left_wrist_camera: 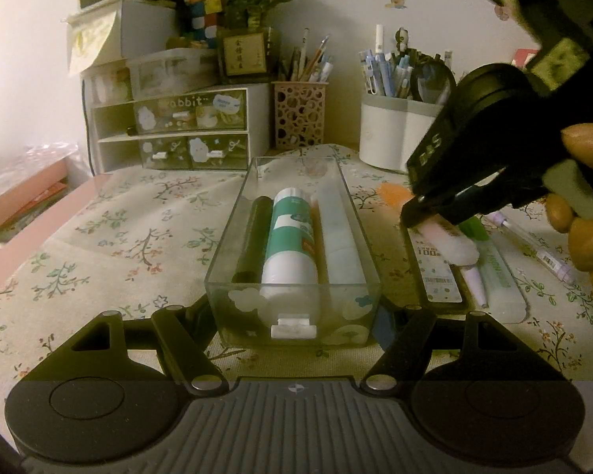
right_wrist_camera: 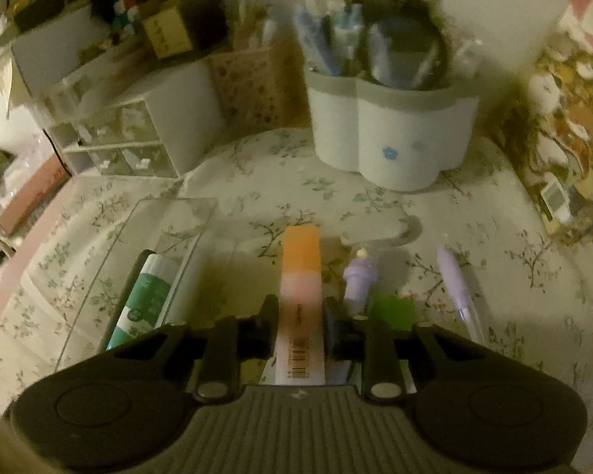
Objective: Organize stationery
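A clear plastic tray (left_wrist_camera: 359, 213) lies on the floral cloth and holds a teal-and-white glue tube (left_wrist_camera: 290, 245), a black pen (left_wrist_camera: 253, 237) and a white item. My left gripper (left_wrist_camera: 294, 316) is shut on the tray's near end. My right gripper (right_wrist_camera: 300, 324) is shut on an orange-capped pink highlighter (right_wrist_camera: 300, 276), held just right of the tray (right_wrist_camera: 110, 245). It also shows in the left wrist view (left_wrist_camera: 446, 237) under the right gripper (left_wrist_camera: 419, 205). A lilac pen (right_wrist_camera: 454, 280), a lilac-capped item (right_wrist_camera: 357, 276) and a green item (right_wrist_camera: 391, 308) lie beneath.
A white pen holder (right_wrist_camera: 391, 130) full of pens stands behind. A perforated pen cup (left_wrist_camera: 298, 114) and a small drawer unit (left_wrist_camera: 186, 130) stand at the back left. A flat packet (left_wrist_camera: 437, 272) and a green-labelled case (left_wrist_camera: 502, 280) lie right of the tray.
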Action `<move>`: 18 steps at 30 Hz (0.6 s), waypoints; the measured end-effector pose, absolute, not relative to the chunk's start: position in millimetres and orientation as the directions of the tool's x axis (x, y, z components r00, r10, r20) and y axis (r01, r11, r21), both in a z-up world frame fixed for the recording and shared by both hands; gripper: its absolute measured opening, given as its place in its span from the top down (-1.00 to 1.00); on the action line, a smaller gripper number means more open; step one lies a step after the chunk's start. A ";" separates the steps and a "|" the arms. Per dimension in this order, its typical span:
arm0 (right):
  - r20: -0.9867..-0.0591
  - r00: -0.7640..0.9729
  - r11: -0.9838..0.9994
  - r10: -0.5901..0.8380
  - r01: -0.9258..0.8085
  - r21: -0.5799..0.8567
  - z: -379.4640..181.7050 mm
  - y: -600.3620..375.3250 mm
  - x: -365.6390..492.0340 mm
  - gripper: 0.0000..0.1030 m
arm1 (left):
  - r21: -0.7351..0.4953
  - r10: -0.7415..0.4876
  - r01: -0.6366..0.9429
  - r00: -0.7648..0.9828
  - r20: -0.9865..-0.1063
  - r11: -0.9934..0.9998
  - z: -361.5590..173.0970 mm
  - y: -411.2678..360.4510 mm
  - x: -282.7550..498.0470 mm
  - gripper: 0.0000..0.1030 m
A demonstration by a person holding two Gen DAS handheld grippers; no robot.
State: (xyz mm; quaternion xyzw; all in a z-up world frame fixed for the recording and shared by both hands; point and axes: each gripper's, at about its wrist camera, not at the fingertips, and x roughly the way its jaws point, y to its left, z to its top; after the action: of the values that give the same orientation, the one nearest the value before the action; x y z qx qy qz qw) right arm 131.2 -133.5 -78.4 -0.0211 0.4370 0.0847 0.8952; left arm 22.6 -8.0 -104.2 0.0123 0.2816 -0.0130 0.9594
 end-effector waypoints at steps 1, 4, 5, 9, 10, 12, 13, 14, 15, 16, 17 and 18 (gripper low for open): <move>-0.781 0.607 0.985 0.147 -0.163 0.059 -77.0 -136.8 130.2 0.64 | 0.016 -0.018 0.032 0.841 -0.541 0.999 -104.2 -8.0 22.6 -0.41; -0.760 0.624 0.983 0.182 -0.130 0.129 -68.9 -151.3 125.8 0.64 | 0.016 -0.018 0.031 0.841 -0.541 0.999 -104.2 -8.1 22.5 -0.41; -0.751 0.632 0.982 0.191 -0.122 0.147 -65.5 -156.0 123.8 0.64 | 0.016 -0.018 0.031 0.841 -0.541 0.999 -104.2 -8.0 22.6 -0.41; -0.735 0.655 0.984 0.176 -0.104 0.144 -56.1 -172.6 112.5 0.64 | 0.016 -0.018 0.032 0.841 -0.540 0.999 -104.2 -8.0 22.6 -0.41; -0.737 0.655 0.986 0.167 -0.103 0.132 -55.8 -176.7 109.7 0.64 | 0.016 -0.018 0.031 0.841 -0.540 0.999 -104.2 -8.1 22.5 -0.41; -0.746 0.646 0.986 0.164 -0.094 0.135 -58.0 -185.9 103.6 0.64 | 0.016 -0.018 0.032 0.841 -0.540 0.999 -104.2 -8.1 22.5 -0.41; -0.749 0.642 0.986 0.163 -0.091 0.137 -59.9 -188.9 100.7 0.64 | 0.016 -0.018 0.032 0.841 -0.540 0.999 -104.2 -8.1 22.5 -0.41; -0.751 0.640 0.987 0.159 -0.089 0.133 -62.0 -190.5 98.0 0.64 | 0.017 -0.018 0.032 0.841 -0.541 0.999 -104.3 -8.1 22.5 -0.41; -0.754 0.637 0.987 0.158 -0.091 0.130 -64.8 -192.0 96.5 0.64 | 0.017 -0.018 0.032 0.841 -0.541 0.999 -104.2 -8.1 22.5 -0.41; -0.760 0.629 0.987 0.162 -0.099 0.129 -67.7 -191.5 95.8 0.64 | 0.017 -0.018 0.032 0.841 -0.541 0.999 -104.3 -8.0 22.6 -0.41; -0.766 0.621 0.986 0.167 -0.101 0.133 -70.4 -191.4 95.5 0.64 | 0.017 -0.018 0.032 0.841 -0.541 0.999 -104.3 -7.9 22.6 -0.41; -0.765 0.621 0.986 0.168 -0.098 0.137 -71.8 -191.7 95.1 0.63 | 0.017 -0.018 0.032 0.841 -0.541 0.999 -104.3 -8.0 22.5 -0.41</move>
State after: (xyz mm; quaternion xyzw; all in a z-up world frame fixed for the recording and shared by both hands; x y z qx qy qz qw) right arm 95.1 -191.7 -71.8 0.0410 0.4289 0.0740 0.8994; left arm 22.5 -8.0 -104.3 0.0127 0.2816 -0.0130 0.9594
